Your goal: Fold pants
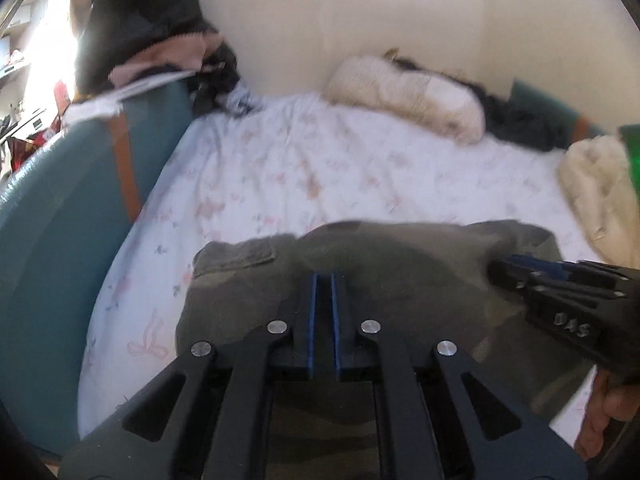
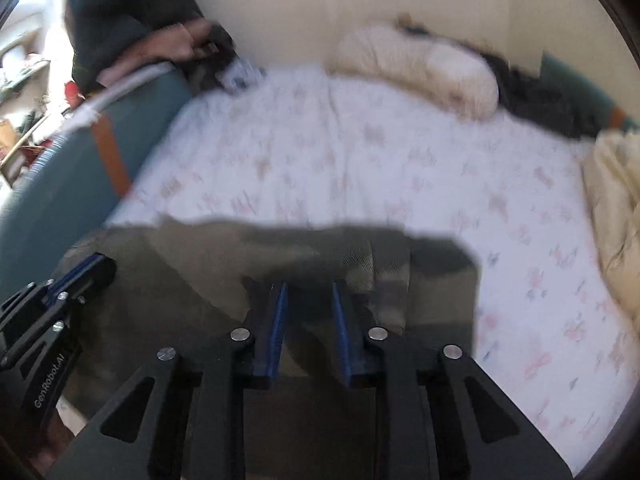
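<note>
While both grippers hang over the pants [image 1: 360, 280], these lie bunched at 6 o'clock on the bed sheet [image 1: 280, 168] | left gripper [image 1: 324, 280] pinched almost shut, right gripper [image 2: 308, 292] narrowly parted; blur hides whether cloth is caught | progress: maybe one fold in; squaring and final fold remain.

Camo pants [image 1: 360, 264] flat on floral bedsheet, near edge, pocket flap up, w/ wrinkles.

Cream wall [image 1: 400, 8] behind floral-sheeted bed [image 1: 280, 168] (teal frame).
</note>
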A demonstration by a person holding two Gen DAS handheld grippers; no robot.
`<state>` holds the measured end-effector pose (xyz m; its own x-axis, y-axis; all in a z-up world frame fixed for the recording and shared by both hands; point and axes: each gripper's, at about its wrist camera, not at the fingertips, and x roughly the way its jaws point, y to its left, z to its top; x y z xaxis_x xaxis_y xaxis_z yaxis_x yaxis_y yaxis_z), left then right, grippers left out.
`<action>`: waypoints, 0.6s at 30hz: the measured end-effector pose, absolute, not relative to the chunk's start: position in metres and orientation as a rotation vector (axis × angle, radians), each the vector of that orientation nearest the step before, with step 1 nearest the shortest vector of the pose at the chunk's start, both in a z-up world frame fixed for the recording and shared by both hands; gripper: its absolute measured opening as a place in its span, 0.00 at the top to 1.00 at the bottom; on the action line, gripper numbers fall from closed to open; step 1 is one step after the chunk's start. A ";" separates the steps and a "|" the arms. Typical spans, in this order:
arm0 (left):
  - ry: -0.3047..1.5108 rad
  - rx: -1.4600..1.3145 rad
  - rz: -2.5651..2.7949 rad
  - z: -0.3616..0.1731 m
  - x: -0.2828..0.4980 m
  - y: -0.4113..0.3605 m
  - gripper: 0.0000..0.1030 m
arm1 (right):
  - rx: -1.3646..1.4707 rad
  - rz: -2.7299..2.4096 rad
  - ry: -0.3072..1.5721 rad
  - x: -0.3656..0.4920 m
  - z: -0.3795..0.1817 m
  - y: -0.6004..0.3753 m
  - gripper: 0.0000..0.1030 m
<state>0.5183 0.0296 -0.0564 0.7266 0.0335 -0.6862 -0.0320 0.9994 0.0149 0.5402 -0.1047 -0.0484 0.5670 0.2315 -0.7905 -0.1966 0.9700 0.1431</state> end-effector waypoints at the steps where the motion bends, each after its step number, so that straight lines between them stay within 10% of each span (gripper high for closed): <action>1: 0.798 0.000 0.035 -0.067 0.524 0.031 0.95 | 0.056 0.249 0.934 0.544 -0.060 -0.107 0.80; 18: 0.814 -0.159 -0.025 -0.076 0.461 0.064 0.87 | 0.093 0.324 0.857 0.500 -0.051 -0.128 0.77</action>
